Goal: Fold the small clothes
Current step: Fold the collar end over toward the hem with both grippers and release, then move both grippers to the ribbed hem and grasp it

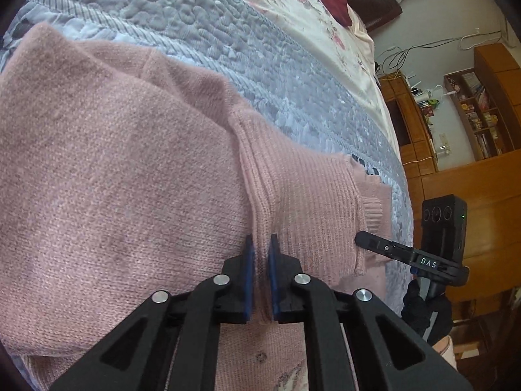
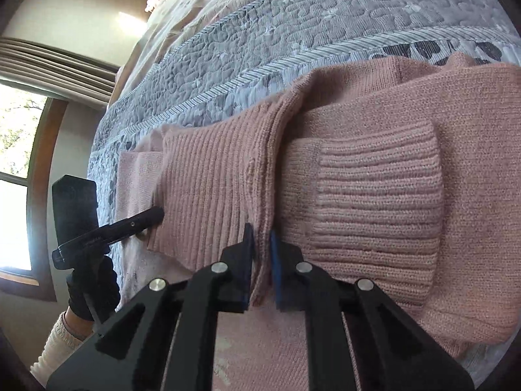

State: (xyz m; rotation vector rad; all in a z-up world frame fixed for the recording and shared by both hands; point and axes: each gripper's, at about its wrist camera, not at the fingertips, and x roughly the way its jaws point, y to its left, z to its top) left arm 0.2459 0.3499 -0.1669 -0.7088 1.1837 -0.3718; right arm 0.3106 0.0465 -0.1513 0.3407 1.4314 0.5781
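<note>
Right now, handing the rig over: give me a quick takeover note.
Left hand-held gripper: shut on a ridge of the pink sweater, near its ribbed band.
Right hand-held gripper: shut on a fold of the same sweater, beside the ribbed cuff.
The two grippers sit close together, each visible in the other's view.
Sweater lies on the grey quilted bedspread, partly folded: a sleeve is laid across the body.
Left: finish the fold with both grips, release, smooth flat. Whether other clothes wait cannot be told from here.
</note>
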